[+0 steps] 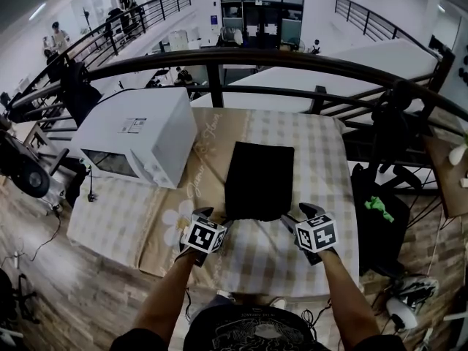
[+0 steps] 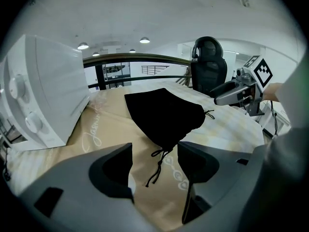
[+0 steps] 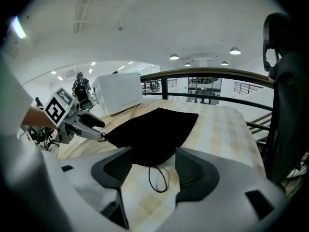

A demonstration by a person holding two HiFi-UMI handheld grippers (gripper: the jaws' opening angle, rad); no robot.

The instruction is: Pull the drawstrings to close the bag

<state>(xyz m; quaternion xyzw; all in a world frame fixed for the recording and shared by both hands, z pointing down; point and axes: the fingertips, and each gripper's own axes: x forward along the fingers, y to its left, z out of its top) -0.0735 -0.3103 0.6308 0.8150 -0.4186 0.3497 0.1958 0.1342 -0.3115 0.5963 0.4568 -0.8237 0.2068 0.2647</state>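
Bag (image 1: 259, 180) is lying flat mid-table on the checked tablecloth (image 1: 322, 152), with a white microwave (image 1: 139, 134) off to its left and a dark railing (image 1: 219, 57) behind it. My left gripper (image 1: 210, 214) and right gripper (image 1: 296, 216) sit at its near corners, both wide open and holding nothing. A drawstring (image 2: 157, 168) lies loose on the cloth between each pair of jaws.

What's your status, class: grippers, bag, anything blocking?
Left gripper open, knotted drawstring just ahead. Right gripper open, looped drawstring just ahead. Black bag flat, ungripped. Microwave stands clear to the left.
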